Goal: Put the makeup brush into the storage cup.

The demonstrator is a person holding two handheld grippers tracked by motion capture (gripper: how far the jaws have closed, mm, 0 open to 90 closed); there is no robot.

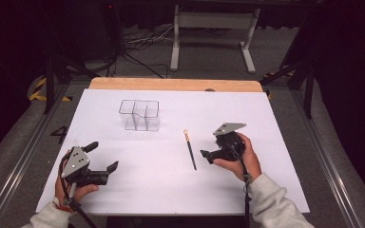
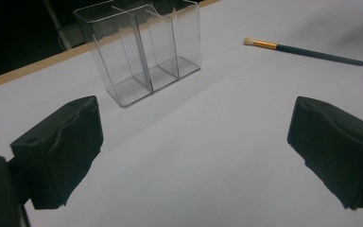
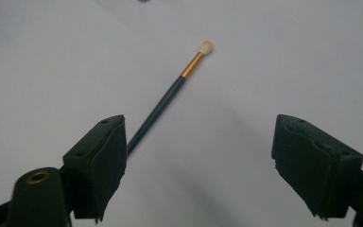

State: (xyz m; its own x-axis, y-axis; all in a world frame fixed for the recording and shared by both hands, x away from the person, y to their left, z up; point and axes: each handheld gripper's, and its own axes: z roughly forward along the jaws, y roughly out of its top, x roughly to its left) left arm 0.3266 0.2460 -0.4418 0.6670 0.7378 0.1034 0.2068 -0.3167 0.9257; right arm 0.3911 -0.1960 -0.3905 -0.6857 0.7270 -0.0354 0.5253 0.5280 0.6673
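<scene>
The right gripper (image 1: 208, 156) sits just at three o'clock of a makeup brush (image 1: 189, 150), its jaws standing apart with nothing between them; in the right gripper view the brush (image 3: 170, 94) runs from beside the left pad up toward one o'clock, not yet inside the gap. The left gripper (image 1: 110, 168), at about seven o'clock on the table, also has its jaws wide apart and empty, aimed at a clear organiser (image 2: 142, 49).

The brush is thin and round: a dark handle, a gold ferrule, a small pale tip. It lies flat on the smooth white table cover (image 1: 275, 190), so the soft black pads may roll it away or close over it without catching.

The organiser (image 1: 139, 115), at eleven o'clock of the brush, is light, glossy plastic with narrow upright compartments; a nudge could tip it.
</scene>
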